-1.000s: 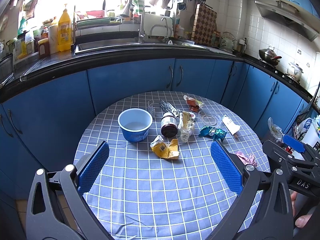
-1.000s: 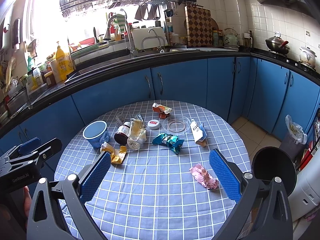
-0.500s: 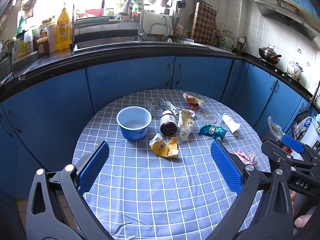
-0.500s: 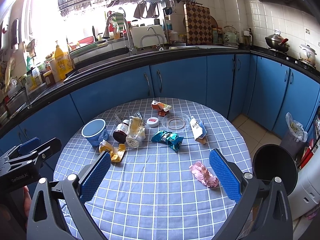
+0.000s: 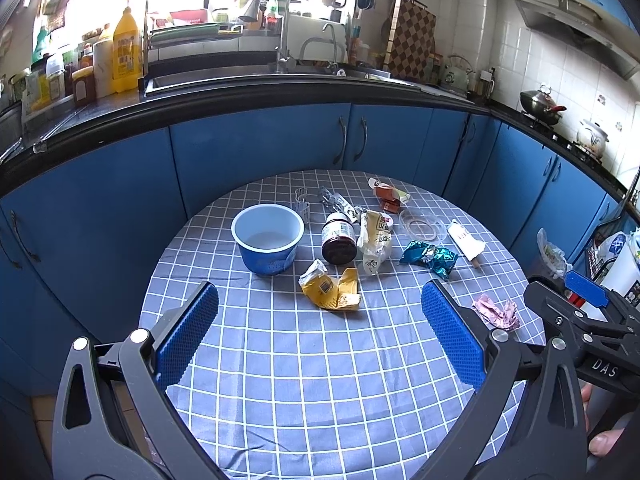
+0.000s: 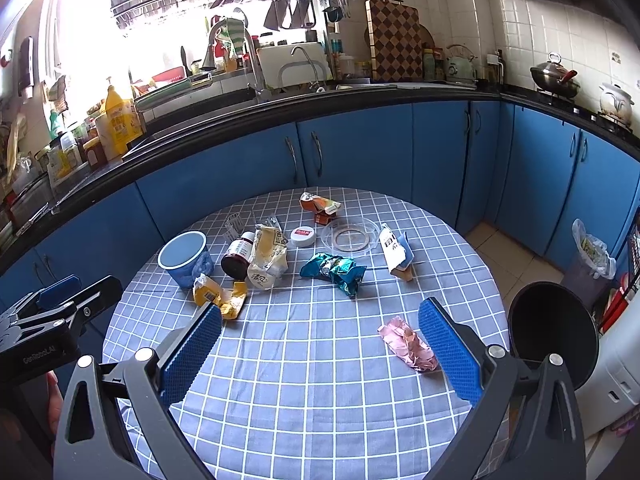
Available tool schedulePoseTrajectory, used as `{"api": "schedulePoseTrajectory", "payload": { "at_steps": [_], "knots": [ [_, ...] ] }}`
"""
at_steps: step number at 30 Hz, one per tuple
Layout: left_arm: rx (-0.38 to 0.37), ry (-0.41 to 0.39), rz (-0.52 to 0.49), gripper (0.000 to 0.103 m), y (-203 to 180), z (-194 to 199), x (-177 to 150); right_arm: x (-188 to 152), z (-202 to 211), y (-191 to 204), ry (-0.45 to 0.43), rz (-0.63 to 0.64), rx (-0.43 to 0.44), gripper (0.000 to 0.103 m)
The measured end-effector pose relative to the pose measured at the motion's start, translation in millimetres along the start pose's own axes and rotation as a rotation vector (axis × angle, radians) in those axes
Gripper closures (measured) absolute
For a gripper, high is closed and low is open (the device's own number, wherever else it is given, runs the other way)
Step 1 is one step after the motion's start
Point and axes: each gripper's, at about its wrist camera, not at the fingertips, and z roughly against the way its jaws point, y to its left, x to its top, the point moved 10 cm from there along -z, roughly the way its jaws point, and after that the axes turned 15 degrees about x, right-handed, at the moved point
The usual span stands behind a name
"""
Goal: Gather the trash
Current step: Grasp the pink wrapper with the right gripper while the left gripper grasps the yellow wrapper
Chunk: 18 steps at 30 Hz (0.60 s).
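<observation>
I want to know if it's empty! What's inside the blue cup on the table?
The blue cup stands upright and open. Its white inside looks empty, the bottom bare. The near wall hides a sliver of the bottom.

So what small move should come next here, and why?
Probably lower the right claw onto the pink wrapper: both claws are open and empty, this wrapper lies nearest its right finger, and the black bin stands just beyond the table edge.

Trash is scattered over the far half of the counter: a crumpled yellow wrapper [image 5: 330, 290] beside a blue cup [image 5: 268, 238], a dark jar [image 5: 339, 238] on its side, a teal foil wrapper [image 6: 334, 272] — and, apart near the right edge, a crushed pink wrapper [image 6: 406, 344].
</observation>
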Motion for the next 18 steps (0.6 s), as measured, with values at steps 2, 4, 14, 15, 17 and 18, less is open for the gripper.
{"api": "schedulePoseTrajectory", "payload": {
  "at_steps": [2, 4, 14, 15, 17, 18],
  "knots": [
    [0.001, 0.003, -0.001, 0.003, 0, -1, -1, -1, -1, -1, 0.002, 0.000, -0.001, 0.007],
    [0.001, 0.005, -0.002, 0.003, -1, -3, -2, -3, -3, -2, 0.007, -0.003, -0.002, 0.007],
    [0.015, 0.055, -0.027, 0.003, 3, -31, -22, -31, -28, -29, 0.095, 0.005, -0.021, 0.007],
    [0.014, 0.067, -0.032, 0.003, 4, -35, -26, -35, -31, -34, 0.108, 0.000, -0.030, 0.007],
    [0.013, 0.092, -0.038, 0.003, 6, -46, -35, -48, -39, -51, 0.147, -0.030, -0.044, 0.007],
    [0.015, 0.103, -0.040, 0.003, 7, -52, -38, -53, -42, -56, 0.157, -0.043, -0.046, 0.007]
  ]
}}
